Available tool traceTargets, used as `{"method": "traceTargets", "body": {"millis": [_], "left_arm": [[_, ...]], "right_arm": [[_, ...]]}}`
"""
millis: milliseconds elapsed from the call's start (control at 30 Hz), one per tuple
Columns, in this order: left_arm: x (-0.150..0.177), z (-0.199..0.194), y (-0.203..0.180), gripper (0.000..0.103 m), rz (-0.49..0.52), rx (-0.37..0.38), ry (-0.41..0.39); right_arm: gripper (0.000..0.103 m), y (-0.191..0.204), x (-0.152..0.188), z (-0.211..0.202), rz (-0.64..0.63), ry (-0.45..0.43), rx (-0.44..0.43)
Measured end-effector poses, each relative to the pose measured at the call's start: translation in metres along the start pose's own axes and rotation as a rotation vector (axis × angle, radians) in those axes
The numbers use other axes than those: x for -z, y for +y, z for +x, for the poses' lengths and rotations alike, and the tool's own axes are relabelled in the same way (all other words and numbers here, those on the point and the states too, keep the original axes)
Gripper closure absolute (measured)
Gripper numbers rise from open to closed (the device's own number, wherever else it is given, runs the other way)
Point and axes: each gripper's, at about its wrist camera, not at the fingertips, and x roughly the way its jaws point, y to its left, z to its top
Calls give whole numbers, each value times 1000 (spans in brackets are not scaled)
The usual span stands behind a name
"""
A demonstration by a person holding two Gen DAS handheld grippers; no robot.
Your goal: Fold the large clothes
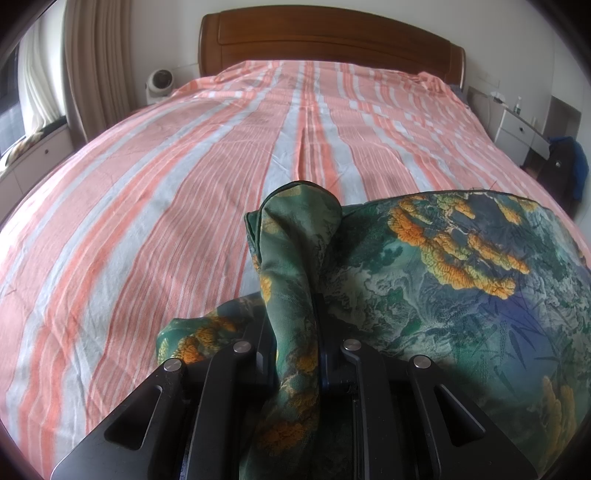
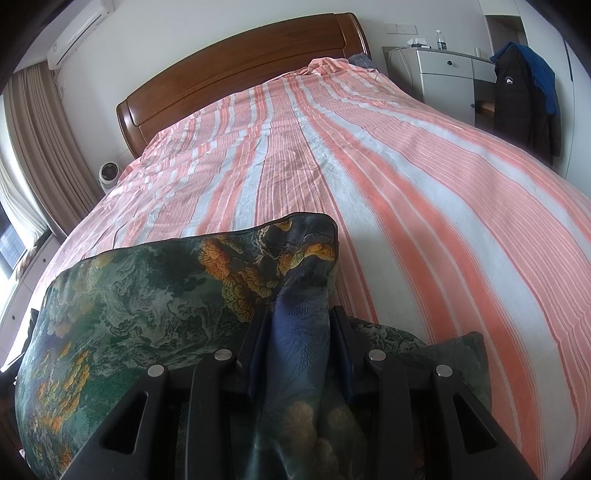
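Both fingers pairs (image 1: 291,317) (image 2: 301,325) pinch the floral garment (image 1: 443,277); only the right view shows an air conditioner (image 2: 79,31)

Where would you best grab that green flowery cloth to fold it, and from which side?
By its two top corners, coming from the near edge of the bed, as both tongs do here. The left tongs pinch one bunched corner of the green floral cloth and the right tongs the other, so the hemmed edge spans between them over the striped bedsheet, probably ready to lay flat.
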Motion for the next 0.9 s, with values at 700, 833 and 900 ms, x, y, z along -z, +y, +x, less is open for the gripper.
{"method": "traceTargets", "body": {"millis": [700,833,900], "left_arm": [[-51,-147,-120,8,249,149,-123],[-10,-117,-202,8,400,163,-12],[20,-96,-222,11,455,132,70]], "right_arm": [[14,3,-37,-134,-118,-151,-74],[14,0,1,-167,-108,-130,-104],[14,-8,27,-180,-78,-111,-126]]}}
